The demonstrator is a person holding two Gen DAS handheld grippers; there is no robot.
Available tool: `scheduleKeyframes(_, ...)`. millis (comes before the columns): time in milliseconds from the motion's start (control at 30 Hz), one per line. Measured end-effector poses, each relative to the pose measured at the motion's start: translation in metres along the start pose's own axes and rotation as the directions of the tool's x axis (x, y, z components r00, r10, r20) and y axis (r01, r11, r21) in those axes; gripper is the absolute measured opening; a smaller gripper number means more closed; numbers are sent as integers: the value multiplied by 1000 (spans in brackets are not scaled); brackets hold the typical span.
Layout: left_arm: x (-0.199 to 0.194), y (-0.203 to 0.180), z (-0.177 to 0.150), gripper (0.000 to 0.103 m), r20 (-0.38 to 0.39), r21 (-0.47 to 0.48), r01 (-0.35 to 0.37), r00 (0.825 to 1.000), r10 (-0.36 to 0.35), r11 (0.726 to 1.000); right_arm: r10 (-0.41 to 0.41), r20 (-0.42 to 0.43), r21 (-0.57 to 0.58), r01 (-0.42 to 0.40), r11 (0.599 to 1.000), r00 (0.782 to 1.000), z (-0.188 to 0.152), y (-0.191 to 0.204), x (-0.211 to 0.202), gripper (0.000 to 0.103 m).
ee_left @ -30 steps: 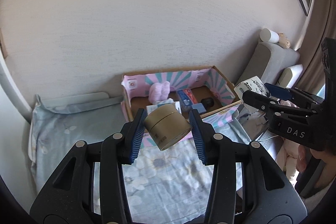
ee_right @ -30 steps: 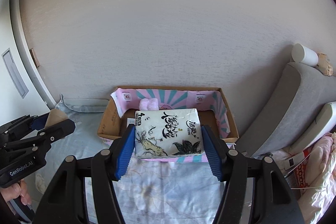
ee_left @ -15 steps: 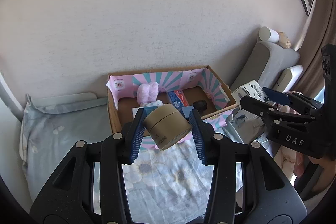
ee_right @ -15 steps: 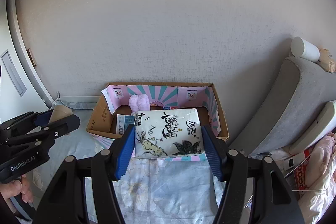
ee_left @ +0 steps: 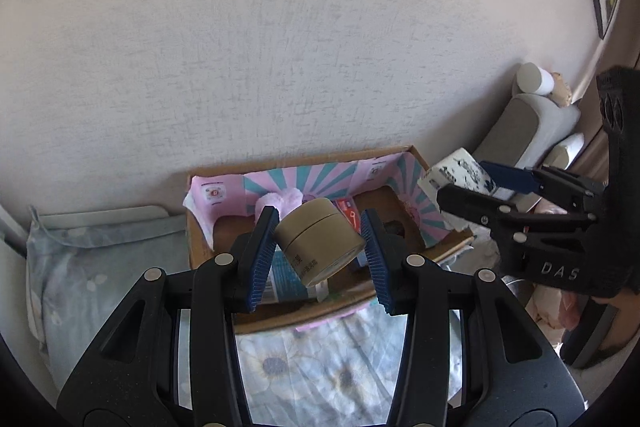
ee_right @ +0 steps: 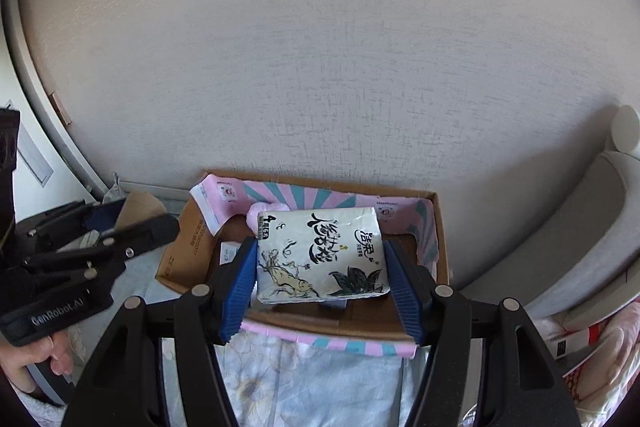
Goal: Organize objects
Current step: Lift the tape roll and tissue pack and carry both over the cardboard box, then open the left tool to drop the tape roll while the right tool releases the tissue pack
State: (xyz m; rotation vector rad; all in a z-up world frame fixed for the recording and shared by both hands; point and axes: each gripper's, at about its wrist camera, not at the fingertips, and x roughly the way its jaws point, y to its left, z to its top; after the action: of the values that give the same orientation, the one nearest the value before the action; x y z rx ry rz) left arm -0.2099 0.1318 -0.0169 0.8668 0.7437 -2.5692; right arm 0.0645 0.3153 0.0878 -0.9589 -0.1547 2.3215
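The left tongs (ee_left: 320,255) are clenched on a round tan cardboard tin (ee_left: 318,245), its blue ribbed pads (ee_left: 262,259) pressing both sides of the tin, which sits tilted with its printed side facing down and toward the camera. The tin hangs in the air above the near part of an open cardboard box (ee_left: 208,255) lined with pink and teal striped paper.

The right tongs (ee_right: 322,275) stand wider and grip a white soft tissue pack (ee_right: 322,255) with black brush lettering; both blue pads (ee_right: 240,287) bear on its short ends, and the pack lies flat between them, over the same box (ee_right: 180,247).

Inside the box a fluffy pink item (ee_left: 280,201) leans by the back wall, with a small red-and-white packet (ee_left: 348,213) and a teal-printed packet (ee_left: 288,277) near it. The box rests on a bed with a pale blue floral sheet (ee_left: 320,367), set against a textured wall (ee_left: 280,47). A grey cushioned seat (ee_right: 580,227) stands to the right. A person's hand (ee_right: 40,363) holds the left tool's handle.
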Motion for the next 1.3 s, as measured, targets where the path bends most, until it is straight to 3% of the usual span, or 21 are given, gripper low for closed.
scheduleKeyframes(300,72,14,12,39,-119,-27,-24,993,21,999,22,-119,30,-18,999,993,31,-33,63,58)
scheduleKeyframes(533,120,24,-1,39,-228,-34,-37,973,28,999,45,-235,84,-26,996,971,25,-50,115,58)
scheduleKeyframes(900,132,26,-2,39,-287,7,-46,957,46,999,67,-289,100,-39,994,955,17,-58,138,58)
scheduleKeyframes(1000,133,25,2,41,-282,34,-102,953,107,994,63,-303,111,-30,993,951,21,-59,143,61)
scheduleKeyframes(1033,134,24,2,48,-287,39,-113,950,120,993,67,-316,118,-31,993,946,25,-60,149,65)
scheduleKeyframes(1067,136,25,2,58,-298,39,-111,947,118,993,77,-328,123,-39,992,942,26,-58,155,81)
scheduleKeyframes(1100,137,26,2,98,-303,37,-105,946,112,994,87,-339,128,-45,991,937,26,-59,159,102)
scheduleKeyframes(1133,137,26,1,103,-301,34,-94,948,100,995,84,-349,124,-43,991,933,26,-59,161,103)
scheduleKeyframes(1300,139,21,-1,103,-308,62,-89,946,104,994,60,-345,121,-19,992,937,22,-61,162,103)
